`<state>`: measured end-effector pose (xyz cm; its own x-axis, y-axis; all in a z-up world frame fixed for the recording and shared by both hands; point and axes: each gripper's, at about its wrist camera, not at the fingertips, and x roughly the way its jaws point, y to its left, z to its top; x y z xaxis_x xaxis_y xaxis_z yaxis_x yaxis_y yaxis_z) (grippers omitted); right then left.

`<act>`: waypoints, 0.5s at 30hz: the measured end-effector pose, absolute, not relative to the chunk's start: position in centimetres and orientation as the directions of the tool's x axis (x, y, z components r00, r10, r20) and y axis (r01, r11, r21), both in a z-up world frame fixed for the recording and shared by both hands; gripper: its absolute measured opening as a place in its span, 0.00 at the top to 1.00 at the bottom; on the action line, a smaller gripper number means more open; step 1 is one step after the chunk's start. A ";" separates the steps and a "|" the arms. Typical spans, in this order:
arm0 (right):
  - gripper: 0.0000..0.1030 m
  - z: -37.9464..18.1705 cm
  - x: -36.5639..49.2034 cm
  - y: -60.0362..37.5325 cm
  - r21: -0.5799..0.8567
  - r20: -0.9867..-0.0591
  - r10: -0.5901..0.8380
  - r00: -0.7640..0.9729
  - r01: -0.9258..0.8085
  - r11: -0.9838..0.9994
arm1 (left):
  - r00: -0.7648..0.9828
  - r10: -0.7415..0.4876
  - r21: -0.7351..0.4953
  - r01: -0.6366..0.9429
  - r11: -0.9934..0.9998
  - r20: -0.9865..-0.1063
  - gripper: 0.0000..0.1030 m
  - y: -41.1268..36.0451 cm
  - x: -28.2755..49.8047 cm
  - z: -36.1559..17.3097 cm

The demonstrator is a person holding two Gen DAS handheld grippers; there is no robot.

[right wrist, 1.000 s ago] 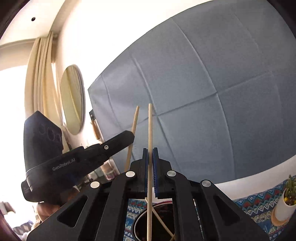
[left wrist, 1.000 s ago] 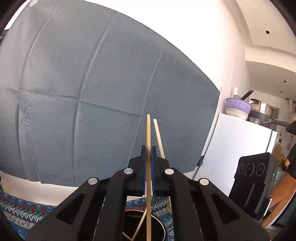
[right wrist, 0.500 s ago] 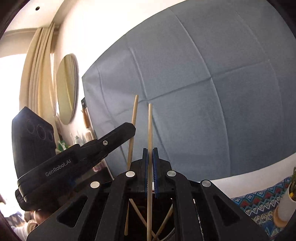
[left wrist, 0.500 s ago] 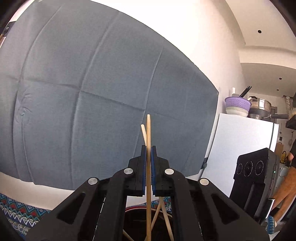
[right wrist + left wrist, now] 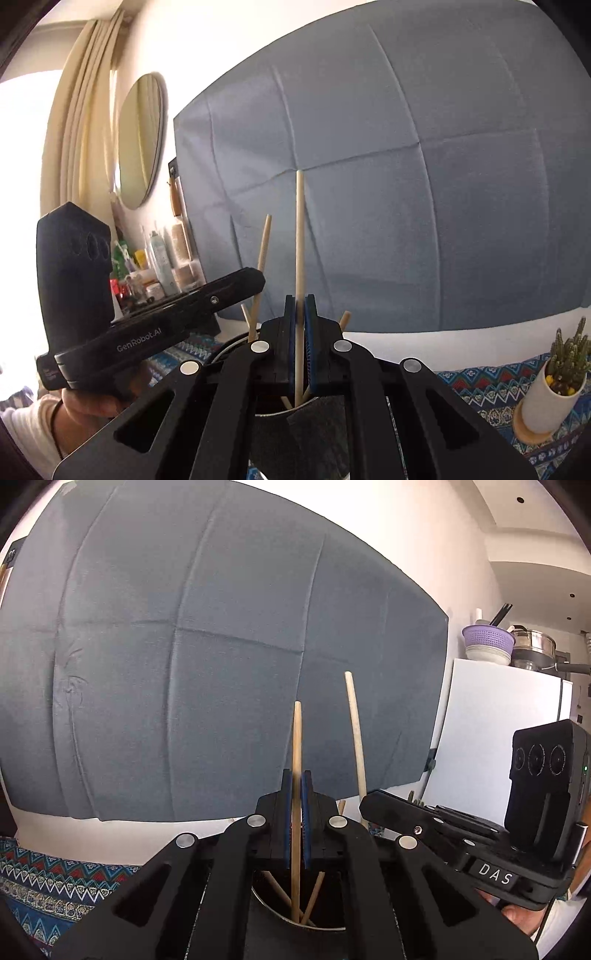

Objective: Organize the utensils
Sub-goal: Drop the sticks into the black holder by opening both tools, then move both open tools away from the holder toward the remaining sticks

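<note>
My left gripper [image 5: 296, 775] is shut on a wooden chopstick [image 5: 296, 746] that stands upright, its lower end inside a dark round holder [image 5: 325, 928] just below the jaws. My right gripper [image 5: 300, 299] is shut on a second upright chopstick [image 5: 299, 236], its lower end also in the holder [image 5: 236, 343]. Several other chopsticks lean inside the holder. The right gripper shows in the left wrist view [image 5: 373, 801] with its chopstick [image 5: 355, 734]; the left gripper shows in the right wrist view [image 5: 255, 280] with its chopstick [image 5: 263, 240].
A grey-blue cloth [image 5: 184, 646] hangs on the wall behind. The table carries a patterned cloth [image 5: 480, 384]. A small cactus in a white pot [image 5: 554, 395] stands at the right. A white fridge [image 5: 491, 731] with pots stands far right; a mirror [image 5: 142, 136] and bottles are at the left.
Both grippers have moved down with their chopsticks, whose lower ends now reach into the holder. The right gripper has come into the left wrist view.
</note>
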<state>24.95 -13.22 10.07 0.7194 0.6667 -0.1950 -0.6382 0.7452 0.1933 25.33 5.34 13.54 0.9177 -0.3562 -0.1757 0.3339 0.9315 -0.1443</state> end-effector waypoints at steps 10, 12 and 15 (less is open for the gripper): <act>0.95 8.6 21.5 -12.7 0.060 -0.289 0.613 0.735 -0.625 0.778 | 0.915 -0.307 -0.088 0.294 0.952 -0.263 0.95 5.0 22.5 13.0; 0.95 8.6 21.0 -12.8 0.054 -0.294 0.611 0.735 -0.625 0.779 | 0.917 -0.299 -0.083 0.287 0.954 -0.265 0.95 5.1 22.0 13.1; 0.95 8.6 20.3 -12.8 0.028 -0.307 0.595 0.743 -0.617 0.786 | 0.917 -0.291 -0.081 0.280 0.957 -0.273 0.88 5.3 21.2 13.1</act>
